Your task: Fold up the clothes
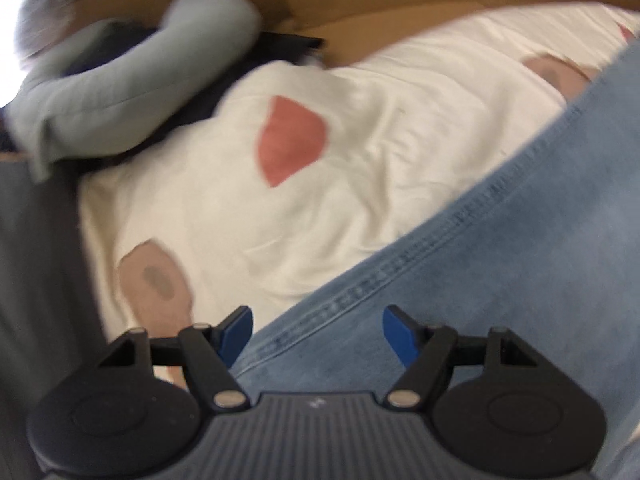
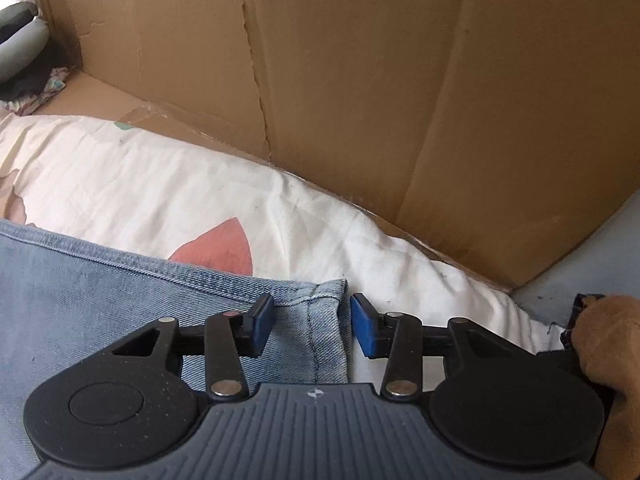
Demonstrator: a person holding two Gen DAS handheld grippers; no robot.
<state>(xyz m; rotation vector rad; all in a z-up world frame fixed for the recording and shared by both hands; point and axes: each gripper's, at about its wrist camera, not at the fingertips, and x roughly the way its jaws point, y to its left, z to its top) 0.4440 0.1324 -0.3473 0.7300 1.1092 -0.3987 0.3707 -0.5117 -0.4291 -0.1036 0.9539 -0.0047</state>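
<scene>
Light blue jeans (image 1: 500, 280) lie flat on a white sheet with pink shapes (image 1: 320, 200). In the left wrist view my left gripper (image 1: 317, 320) hovers open over the jeans' stitched side seam, with nothing between its fingers. In the right wrist view a hemmed corner of the jeans (image 2: 316, 312) lies between the jaws of my right gripper (image 2: 312, 308). The blue pads stand a little apart from the cloth on both sides. The rest of the jeans (image 2: 100, 300) spreads out to the left.
A pale grey-green garment (image 1: 120, 76) lies over dark clothing at the sheet's upper left. Flattened cardboard (image 2: 360, 80) rises behind the sheet (image 2: 200, 184). More clothes (image 2: 20, 48) are piled at the far left. A brown-sleeved hand (image 2: 608, 344) holds the right gripper.
</scene>
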